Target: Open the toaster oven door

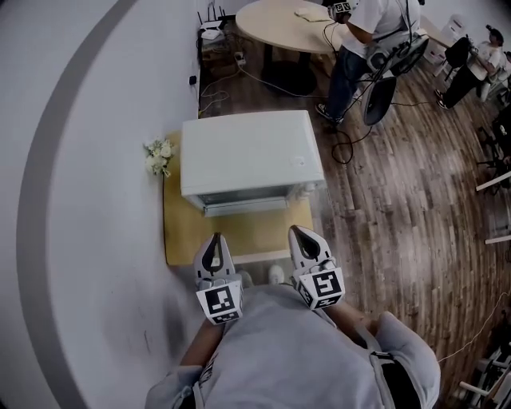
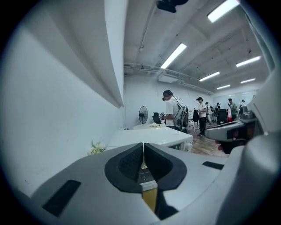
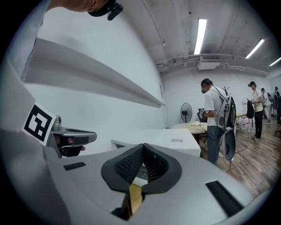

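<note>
A white toaster oven (image 1: 249,156) stands on a small wooden table (image 1: 182,232) against the wall, its door shut and the handle (image 1: 244,207) along the front top edge. My left gripper (image 1: 213,242) and right gripper (image 1: 301,234) are held side by side in front of the oven, short of the door and touching nothing. Both are shut with nothing between the pads. In the left gripper view the oven (image 2: 151,138) lies beyond the closed left gripper (image 2: 143,146). The right gripper view shows the oven (image 3: 162,139) past the closed right gripper (image 3: 143,147).
A small bunch of white flowers (image 1: 159,156) sits at the table's left beside the oven. The white wall runs along the left. Behind are a round table (image 1: 287,24), a standing fan (image 1: 380,97), cables on the wood floor, and several people (image 1: 361,44).
</note>
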Available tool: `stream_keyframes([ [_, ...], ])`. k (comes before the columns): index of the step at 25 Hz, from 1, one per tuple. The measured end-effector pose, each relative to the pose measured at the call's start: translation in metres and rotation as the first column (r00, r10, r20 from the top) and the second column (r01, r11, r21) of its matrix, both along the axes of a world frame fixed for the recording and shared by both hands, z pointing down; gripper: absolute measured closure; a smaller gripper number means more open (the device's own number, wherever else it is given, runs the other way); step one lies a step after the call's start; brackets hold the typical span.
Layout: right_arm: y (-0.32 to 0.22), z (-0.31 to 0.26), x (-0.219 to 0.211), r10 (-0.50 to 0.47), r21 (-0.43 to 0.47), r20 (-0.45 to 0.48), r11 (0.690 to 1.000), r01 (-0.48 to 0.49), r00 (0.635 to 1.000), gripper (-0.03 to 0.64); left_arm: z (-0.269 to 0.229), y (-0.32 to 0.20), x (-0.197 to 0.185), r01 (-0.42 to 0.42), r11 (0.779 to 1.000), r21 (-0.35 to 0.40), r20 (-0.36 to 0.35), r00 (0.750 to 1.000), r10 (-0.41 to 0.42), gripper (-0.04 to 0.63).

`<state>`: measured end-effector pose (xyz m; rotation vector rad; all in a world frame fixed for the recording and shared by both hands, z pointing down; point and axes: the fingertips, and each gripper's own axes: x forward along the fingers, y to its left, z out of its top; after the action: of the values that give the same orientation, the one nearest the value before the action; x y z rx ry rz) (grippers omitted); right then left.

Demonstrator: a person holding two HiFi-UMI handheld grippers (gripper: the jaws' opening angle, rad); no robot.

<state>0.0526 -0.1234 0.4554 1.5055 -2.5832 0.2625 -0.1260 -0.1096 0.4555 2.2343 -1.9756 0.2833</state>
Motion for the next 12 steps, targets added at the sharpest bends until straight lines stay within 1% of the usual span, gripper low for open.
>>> stream_keyframes([
  [3,-0.007,-0.006,0.000,-0.002,0.015,0.019,1.000,0.002,1.000,0.617,-0.007,-0.004,0.001,0.000,0.999,0.034,0.009,1.000,0.000,0.584],
  [6,-0.011,-0.008,-0.003,-0.015,0.017,0.030,1.000,0.015,0.999,0.617,-0.008,-0.007,0.001,0.000,0.999,0.033,0.003,1.000,0.000,0.584],
  [9,-0.014,-0.006,-0.006,-0.037,-0.007,0.049,0.999,0.038,0.998,0.618,-0.008,-0.011,0.000,0.007,0.999,0.033,-0.009,1.000,-0.007,0.584],
  [12,-0.015,-0.005,-0.006,-0.047,-0.011,0.049,0.999,0.047,0.998,0.618,-0.010,-0.013,0.000,0.010,0.999,0.043,-0.003,1.000,-0.010,0.584],
])
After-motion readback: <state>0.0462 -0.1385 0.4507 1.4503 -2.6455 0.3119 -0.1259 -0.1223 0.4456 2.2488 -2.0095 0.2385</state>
